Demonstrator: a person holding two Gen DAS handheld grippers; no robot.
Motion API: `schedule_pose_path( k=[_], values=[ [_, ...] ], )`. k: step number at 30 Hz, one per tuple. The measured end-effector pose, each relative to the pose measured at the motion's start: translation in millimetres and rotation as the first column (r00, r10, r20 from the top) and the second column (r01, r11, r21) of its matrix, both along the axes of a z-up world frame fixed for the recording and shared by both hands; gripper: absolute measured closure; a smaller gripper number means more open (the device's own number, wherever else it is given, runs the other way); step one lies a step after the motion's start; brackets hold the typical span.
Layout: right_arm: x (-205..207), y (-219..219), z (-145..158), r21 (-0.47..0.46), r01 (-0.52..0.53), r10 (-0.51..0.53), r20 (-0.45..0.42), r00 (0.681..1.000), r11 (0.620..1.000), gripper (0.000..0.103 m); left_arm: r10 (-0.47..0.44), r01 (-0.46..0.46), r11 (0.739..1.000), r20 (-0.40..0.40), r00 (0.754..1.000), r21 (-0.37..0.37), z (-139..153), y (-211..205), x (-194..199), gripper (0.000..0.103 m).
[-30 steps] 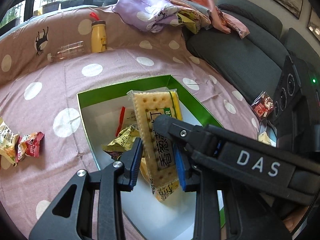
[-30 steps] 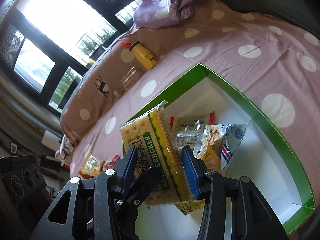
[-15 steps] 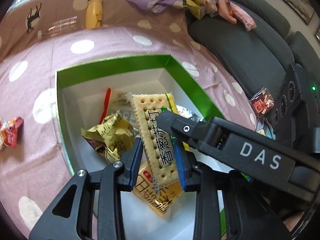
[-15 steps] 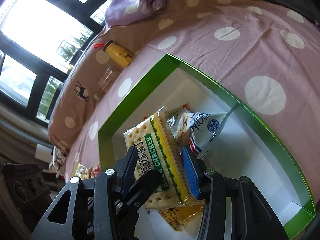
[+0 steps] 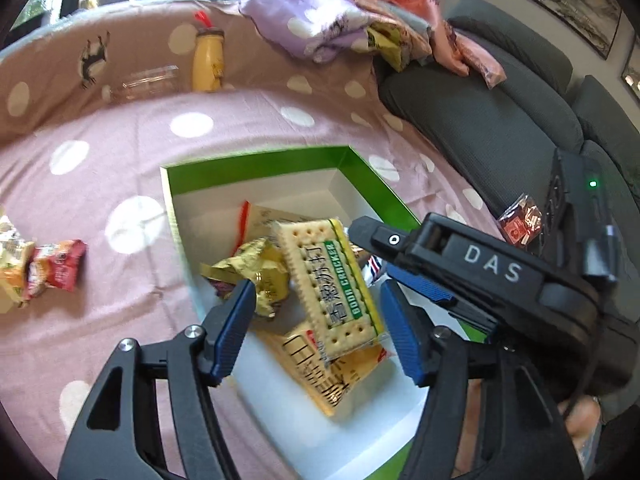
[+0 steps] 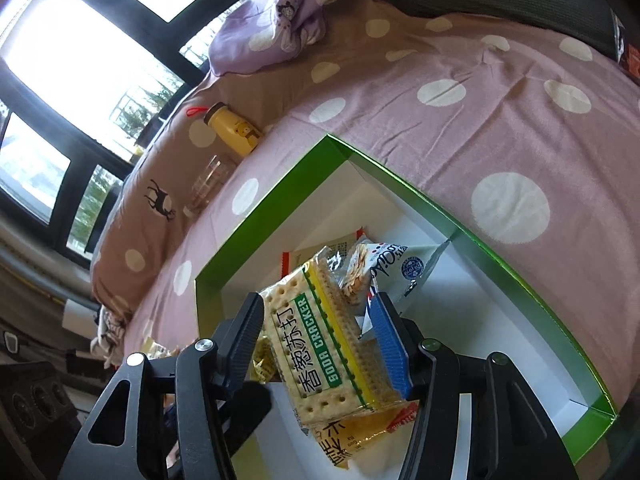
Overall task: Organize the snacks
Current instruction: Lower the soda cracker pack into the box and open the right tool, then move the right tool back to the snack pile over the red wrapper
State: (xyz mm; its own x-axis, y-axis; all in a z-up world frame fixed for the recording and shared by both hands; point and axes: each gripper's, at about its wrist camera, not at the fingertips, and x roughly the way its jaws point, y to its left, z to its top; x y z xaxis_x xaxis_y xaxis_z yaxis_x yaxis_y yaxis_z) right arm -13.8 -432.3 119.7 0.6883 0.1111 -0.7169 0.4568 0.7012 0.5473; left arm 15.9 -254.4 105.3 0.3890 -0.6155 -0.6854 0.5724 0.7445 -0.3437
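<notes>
A soda cracker pack [image 5: 332, 280] lies in the green-rimmed white box [image 5: 256, 168], on top of an orange snack pack [image 5: 332, 372] and beside a crumpled yellow wrapper [image 5: 256, 276]. My left gripper [image 5: 316, 328] is open, its jaws apart on either side of the pack and clear of it. My right gripper [image 6: 320, 340] is also open around the same cracker pack [image 6: 320, 344], jaws slightly apart from it. A white-blue snack bag [image 6: 396, 272] lies in the box [image 6: 500, 264] behind the crackers.
Loose red and yellow snack packs [image 5: 44, 272] lie on the pink dotted cloth left of the box. A yellow bottle [image 5: 208, 60] and a clear glass [image 5: 148, 82] lie at the back. A grey sofa [image 5: 480, 120] with a red packet [image 5: 520, 220] stands at the right.
Both grippers lowered the cracker pack into the box, then opened and let it go. It now rests on the other snacks. The left gripper has drawn back a little.
</notes>
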Motion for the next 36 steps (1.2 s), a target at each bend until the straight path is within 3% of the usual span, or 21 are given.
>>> schedule_pose_path(
  k=[2, 4, 6, 12, 18, 23, 27, 31, 36],
  values=[
    [0.8, 3.9, 3.3, -0.008, -0.011, 0.011, 0.015, 1.000, 1.000, 0.042, 0.034, -0.033, 0.999, 0.022, 0.999, -0.009, 6.9, 17.6, -4.7, 0.030],
    [1.4, 9.0, 6.3, -0.022, -0.023, 0.023, 0.027, 0.999, 1.000, 0.033, 0.074, -0.073, 0.997, 0.044, 0.996, -0.027, 12.8, 39.0, -9.3, 0.017],
    [2.4, 15.7, 9.5, -0.043, -0.038, 0.040, 0.037, 0.999, 0.998, 0.024, 0.123, -0.121, 0.992, 0.063, 0.990, -0.037, 16.3, 61.1, -13.4, 0.012],
    [9.3, 45.5, 19.8, -0.136, -0.100, 0.106, 0.037, 0.994, 0.986, 0.016, 0.292, -0.292, 0.956, 0.078, 0.953, -0.005, 13.2, 130.9, -22.0, 0.003],
    [14.3, 81.4, 28.4, -0.222, -0.171, 0.185, 0.042, 0.982, 0.960, 0.015, 0.463, -0.465, 0.884, 0.055, 0.885, 0.051, -0.4, 206.4, -21.5, 0.002],
    [18.0, 113.5, 31.6, -0.280, -0.237, 0.260, 0.047, 0.965, 0.930, 0.014, 0.586, -0.586, 0.808, 0.030, 0.810, 0.057, -19.0, 264.5, -23.3, 0.002],
    [20.5, 137.3, 28.0, -0.310, -0.291, 0.315, 0.030, 0.949, 0.905, 0.014, 0.657, -0.654, 0.754, -0.052, 0.752, 0.071, -37.1, 294.5, -17.5, 0.002],
    [22.0, 156.9, 23.4, -0.346, -0.324, 0.345, 0.000, 0.939, 0.881, 0.014, 0.673, -0.670, 0.739, -0.060, 0.737, 0.064, -36.6, 304.3, -19.8, 0.002],
    [21.7, 178.9, 18.7, -0.374, -0.369, 0.391, -0.019, 0.920, 0.851, 0.014, 0.666, -0.661, 0.746, -0.055, 0.744, 0.080, -37.2, 303.1, -19.6, 0.002]
  ],
)
